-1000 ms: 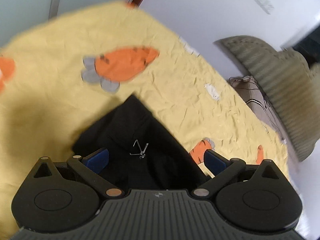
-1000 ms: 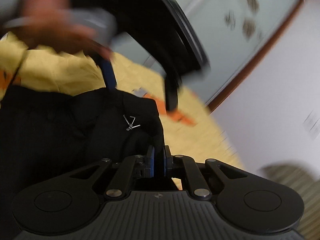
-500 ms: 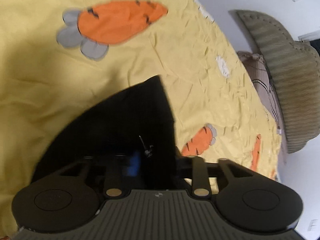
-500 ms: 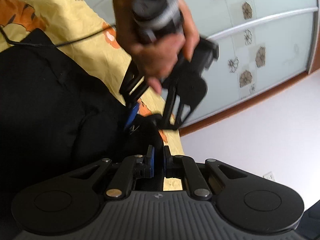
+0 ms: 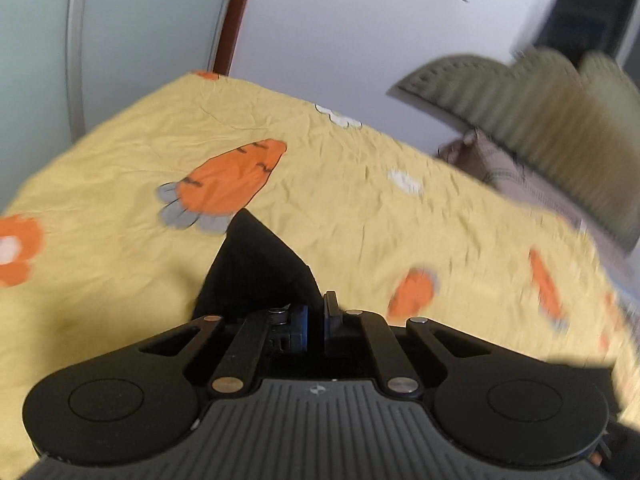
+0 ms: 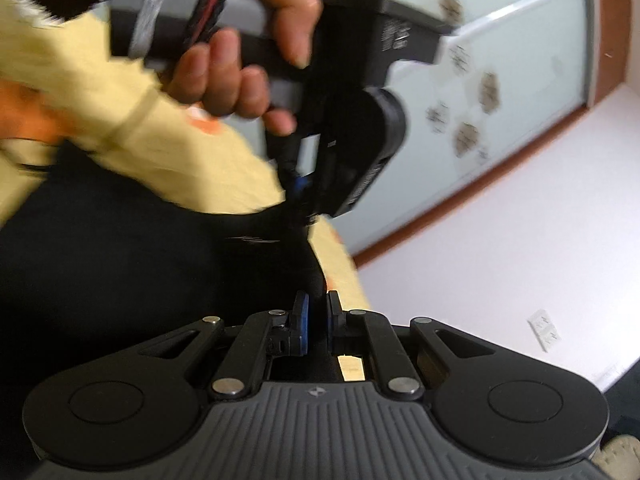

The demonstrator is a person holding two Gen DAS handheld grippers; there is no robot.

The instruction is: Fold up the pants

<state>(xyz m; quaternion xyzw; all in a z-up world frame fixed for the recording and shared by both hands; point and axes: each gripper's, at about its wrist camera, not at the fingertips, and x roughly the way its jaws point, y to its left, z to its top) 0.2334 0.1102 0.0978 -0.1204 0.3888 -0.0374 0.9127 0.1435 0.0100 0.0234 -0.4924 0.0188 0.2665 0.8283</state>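
Both grippers (image 5: pixel 315 322) (image 6: pixel 316 322) pinch black pants (image 6: pixel 120 264) (bedspread (image 5: pixel 360 184) beneath).

Matt black cloth pants (image 5: pixel 256 268); wrinkled bedsheet (image 5: pixel 360 184)

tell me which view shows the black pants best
The right wrist view: the black pants fill its lower left on the yellow bedspread, with both the right tool and the left tool pinching the fabric. The left wrist view shows only a small peaked fold of them at its tool.

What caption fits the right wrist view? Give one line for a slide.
Both grippers, right and left, pinch the black pants above the yellow bedsheet.
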